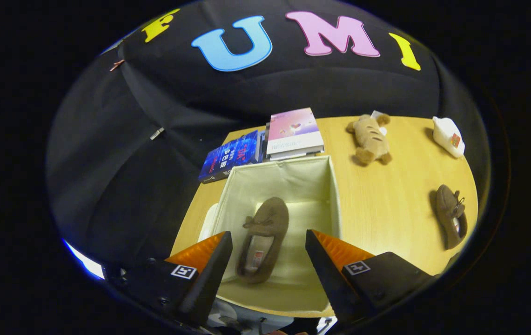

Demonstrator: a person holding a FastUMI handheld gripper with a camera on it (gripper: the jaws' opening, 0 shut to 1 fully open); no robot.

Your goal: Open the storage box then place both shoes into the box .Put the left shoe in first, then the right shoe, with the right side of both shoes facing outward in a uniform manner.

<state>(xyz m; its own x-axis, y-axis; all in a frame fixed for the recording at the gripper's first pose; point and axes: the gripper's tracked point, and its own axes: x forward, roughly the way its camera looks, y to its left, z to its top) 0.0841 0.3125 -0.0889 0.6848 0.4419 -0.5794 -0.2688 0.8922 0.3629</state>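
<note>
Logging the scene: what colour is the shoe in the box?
Brown, in the gripper view: shoe in box.

- Blue book (230, 156) — large characters on its cover, too blurred to read.
- Pink book (294, 131) — cover print too small to make out.
- White bottle (449, 136) — a small coloured label, unreadable.
- Gripper (269, 256), fingers spread wide — a square black-and-white marker on each finger, with no legible writing.

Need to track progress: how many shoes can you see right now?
2. One shoe lies inside the box, between the open tool's fingers. The other shoe sits on the table, right of the box.
</note>
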